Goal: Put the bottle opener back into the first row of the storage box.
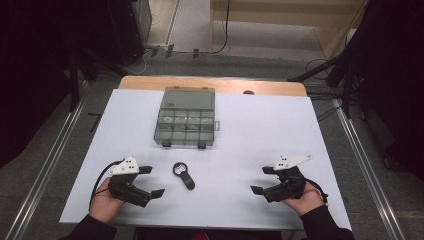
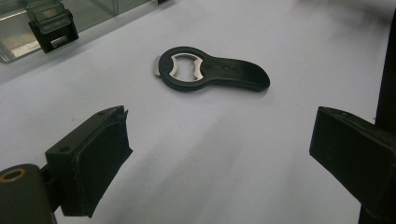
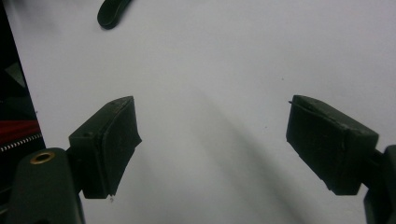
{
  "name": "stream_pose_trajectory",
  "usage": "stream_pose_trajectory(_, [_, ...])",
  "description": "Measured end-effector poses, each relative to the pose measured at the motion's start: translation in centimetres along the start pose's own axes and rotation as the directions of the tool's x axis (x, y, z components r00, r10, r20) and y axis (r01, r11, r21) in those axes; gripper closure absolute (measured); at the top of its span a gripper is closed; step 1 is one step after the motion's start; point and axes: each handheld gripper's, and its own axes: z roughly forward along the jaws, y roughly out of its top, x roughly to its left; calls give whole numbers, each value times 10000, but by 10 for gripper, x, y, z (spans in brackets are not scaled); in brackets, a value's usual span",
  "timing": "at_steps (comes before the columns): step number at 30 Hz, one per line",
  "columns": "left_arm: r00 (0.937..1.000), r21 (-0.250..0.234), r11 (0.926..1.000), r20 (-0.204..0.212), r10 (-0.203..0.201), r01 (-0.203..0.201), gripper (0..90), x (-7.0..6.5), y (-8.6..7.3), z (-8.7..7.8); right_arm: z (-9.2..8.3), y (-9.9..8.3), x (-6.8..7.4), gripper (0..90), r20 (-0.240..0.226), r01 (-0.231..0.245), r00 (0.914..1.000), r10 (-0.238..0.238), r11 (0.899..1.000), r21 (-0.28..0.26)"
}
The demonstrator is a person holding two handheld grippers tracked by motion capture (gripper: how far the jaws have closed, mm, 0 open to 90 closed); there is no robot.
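Observation:
A black bottle opener point(image 1: 183, 175) with a metal ring head lies flat on the white table point(image 1: 250, 135), between my two grippers. In the left gripper view the opener point(image 2: 212, 72) lies ahead of the jaws, its head to the left. My left gripper point(image 1: 151, 181) rests at the near left, open and empty point(image 2: 219, 158). At the near right my right gripper point(image 1: 262, 180) also stands open with nothing between its pads point(image 3: 212, 144). The tip of the opener's handle point(image 3: 112, 11) shows at the upper left of the right gripper view.
A clear grey compartment box point(image 1: 187, 119) with black latches sits at the back middle of the table; one latch point(image 2: 51, 28) shows in the left gripper view. The table's near edge point(image 1: 200, 224) runs just behind both hands. Dark floor, rails and cables surround the table.

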Motion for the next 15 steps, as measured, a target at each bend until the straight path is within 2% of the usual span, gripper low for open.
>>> stream_pose_trajectory(15, [10000, 58, 10000, 13, 11, -11, 46, 0, 0, 0, 1, 0, 0, 176, -35, 77, 10000, -78, 9999, -89])
